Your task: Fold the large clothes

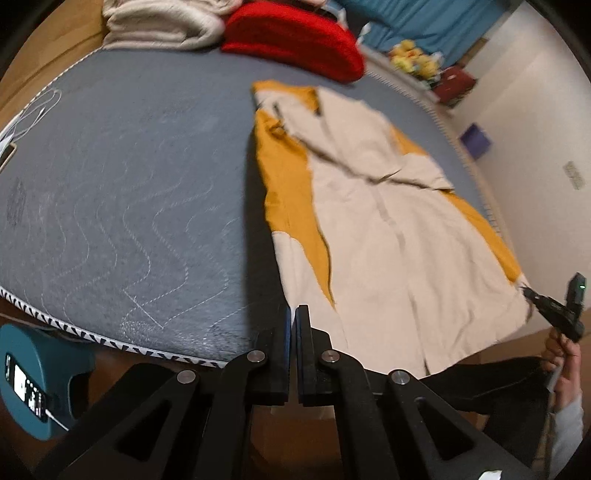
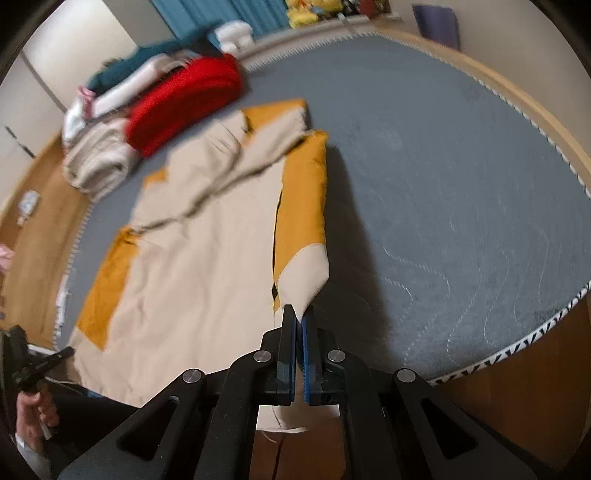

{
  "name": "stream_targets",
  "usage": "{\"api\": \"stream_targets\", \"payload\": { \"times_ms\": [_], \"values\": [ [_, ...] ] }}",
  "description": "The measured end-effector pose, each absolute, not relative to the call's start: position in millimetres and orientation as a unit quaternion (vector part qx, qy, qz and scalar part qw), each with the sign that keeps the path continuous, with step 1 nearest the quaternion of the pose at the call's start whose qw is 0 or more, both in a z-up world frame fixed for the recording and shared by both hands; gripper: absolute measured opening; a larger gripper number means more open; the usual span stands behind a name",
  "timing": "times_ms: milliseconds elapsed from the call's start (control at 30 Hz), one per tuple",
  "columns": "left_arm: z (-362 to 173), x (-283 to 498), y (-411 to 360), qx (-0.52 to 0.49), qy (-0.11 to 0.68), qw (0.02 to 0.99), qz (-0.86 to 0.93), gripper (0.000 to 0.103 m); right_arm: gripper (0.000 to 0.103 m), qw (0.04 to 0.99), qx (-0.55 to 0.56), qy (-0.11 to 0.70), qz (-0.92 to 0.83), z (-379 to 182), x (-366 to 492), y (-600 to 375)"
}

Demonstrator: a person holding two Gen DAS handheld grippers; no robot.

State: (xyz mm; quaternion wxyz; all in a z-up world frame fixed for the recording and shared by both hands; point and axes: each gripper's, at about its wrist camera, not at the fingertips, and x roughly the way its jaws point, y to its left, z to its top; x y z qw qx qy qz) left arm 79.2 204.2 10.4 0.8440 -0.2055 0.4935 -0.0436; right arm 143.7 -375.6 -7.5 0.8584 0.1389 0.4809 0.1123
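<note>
1. Two grippers are in view, and I report both with jaws pressed together.
2. At far left in the left wrist view, a teal holder (image 1: 40,380) with a lit screen sits below the edge of the grey mattress (image 1: 129,166).
3. At the mattress's far end I note a folded cream blanket (image 1: 159,26), with a folded red item (image 1: 295,37) just to its right.
4. The left gripper (image 1: 293,314) sits at the near mattress edge. Its fingers are closed, and the near left corner of the garment (image 1: 388,240) runs into their tips.
5. The garment, cream with mustard panels, lies spread on the right half of the mattress in the left wrist view, collar end away from me, hem toward me.
6. The hem hangs slightly past the near mattress edge between the two grippers.
7. The right gripper (image 2: 299,314) is clamped on the near right corner of the garment. Cloth enters between the pads and shows again below them.
8. At far right in the left wrist view, a hand (image 1: 565,354) grips that tool's handle.
9. Both views are slightly blurred, so I cannot read fine seam detail.
</note>
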Motion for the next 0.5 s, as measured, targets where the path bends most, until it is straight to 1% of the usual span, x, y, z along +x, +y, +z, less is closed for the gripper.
{"api": "stream_targets", "payload": {
  "times_ms": [100,233,500],
  "values": [
    [35.5,60.6,211.6,-0.216,0.479,0.848,-0.068,0.000,0.002,0.869,0.140,0.455,0.134,26.8,126.3,-374.9],
    [56.1,25.0,223.4,-0.224,0.476,0.845,-0.091,0.000,0.002,0.877,0.139,0.435,0.149,56.6,91.9,-384.5],
    [67.7,-26.6,236.0,-0.258,0.488,0.827,-0.104,0.000,0.002,0.871,0.172,0.439,0.136,73.3,1.9,-426.4]
  ]
}}
